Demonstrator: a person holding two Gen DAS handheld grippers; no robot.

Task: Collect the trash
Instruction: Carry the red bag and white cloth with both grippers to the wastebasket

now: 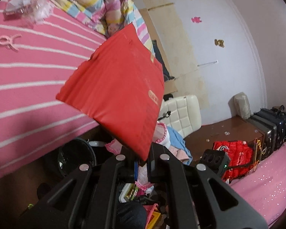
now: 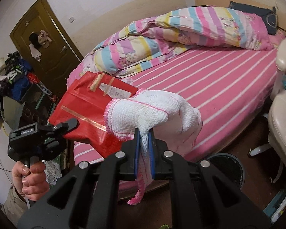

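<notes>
gripping: left gripper (image 1: 142, 162) clamped on red envelope's (image 1: 114, 87) corner | right gripper (image 2: 144, 152) pinching white gauze cloth (image 2: 152, 112) | both over bed edge | risk: corner hold slips short of black bin (image 2: 228, 168)

Striped bed (image 2: 219, 80) — rumpled quilt (image 2: 181, 30) (brown door (image 2: 45, 43) behind)

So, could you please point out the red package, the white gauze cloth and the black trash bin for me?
red package (image 1: 116, 91): left wrist view, middle of its flat face.
white gauze cloth (image 2: 152, 110): right wrist view, its bunched top.
black trash bin (image 2: 226, 166): right wrist view, its dark inside.
</notes>
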